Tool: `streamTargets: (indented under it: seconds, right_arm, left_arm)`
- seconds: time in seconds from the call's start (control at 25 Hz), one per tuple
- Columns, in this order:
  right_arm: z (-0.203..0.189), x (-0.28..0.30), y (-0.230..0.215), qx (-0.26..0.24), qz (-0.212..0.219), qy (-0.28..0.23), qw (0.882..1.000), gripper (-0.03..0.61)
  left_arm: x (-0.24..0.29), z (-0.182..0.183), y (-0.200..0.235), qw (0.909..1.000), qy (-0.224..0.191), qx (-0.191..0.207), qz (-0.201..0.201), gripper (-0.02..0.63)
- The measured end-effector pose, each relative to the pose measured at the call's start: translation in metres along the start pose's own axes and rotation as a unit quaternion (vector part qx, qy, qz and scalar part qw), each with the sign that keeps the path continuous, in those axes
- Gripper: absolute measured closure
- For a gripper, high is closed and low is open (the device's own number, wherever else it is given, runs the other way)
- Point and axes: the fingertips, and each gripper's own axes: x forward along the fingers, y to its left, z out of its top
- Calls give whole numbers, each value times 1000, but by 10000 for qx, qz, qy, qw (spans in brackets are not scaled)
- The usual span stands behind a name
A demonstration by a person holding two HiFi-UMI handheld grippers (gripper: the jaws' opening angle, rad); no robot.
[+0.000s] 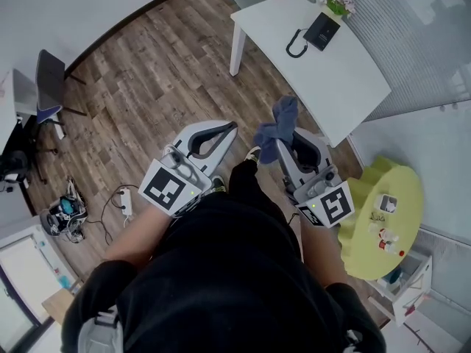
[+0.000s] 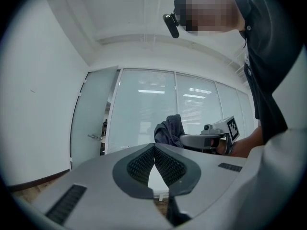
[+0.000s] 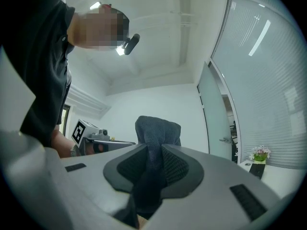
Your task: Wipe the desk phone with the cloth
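Right claw (image 3: 153,152) grips the cloth (image 1: 278,127); left claw (image 2: 154,150) is closed and empty. The phone (image 1: 318,31) sits on the far desk (image 1: 346,79), well apart. Wiping seems not yet begun; the cloth likely needs carrying over first.

Our right tool (image 3: 154,148) pinches the dark cloth (image 3: 158,127) btw its jaws; left tool (image 3: 98,140) sits beyond, lower left.

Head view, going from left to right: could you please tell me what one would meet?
Chair → left gripper → cloth → desk phone → yellow table.
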Motion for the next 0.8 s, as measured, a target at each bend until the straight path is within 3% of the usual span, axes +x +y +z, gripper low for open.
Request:
streamTargets:
  seconds: [0.28, 0.8]
  right_arm:
    - [2, 30, -58, -114, 117, -25, 9999, 482]
    - [9, 54, -190, -153, 161, -30, 9997, 482]
  left_arm:
    - [48, 5, 38, 9999, 69, 109, 28, 603]
    - [183, 22, 87, 9996, 147, 223, 56, 603]
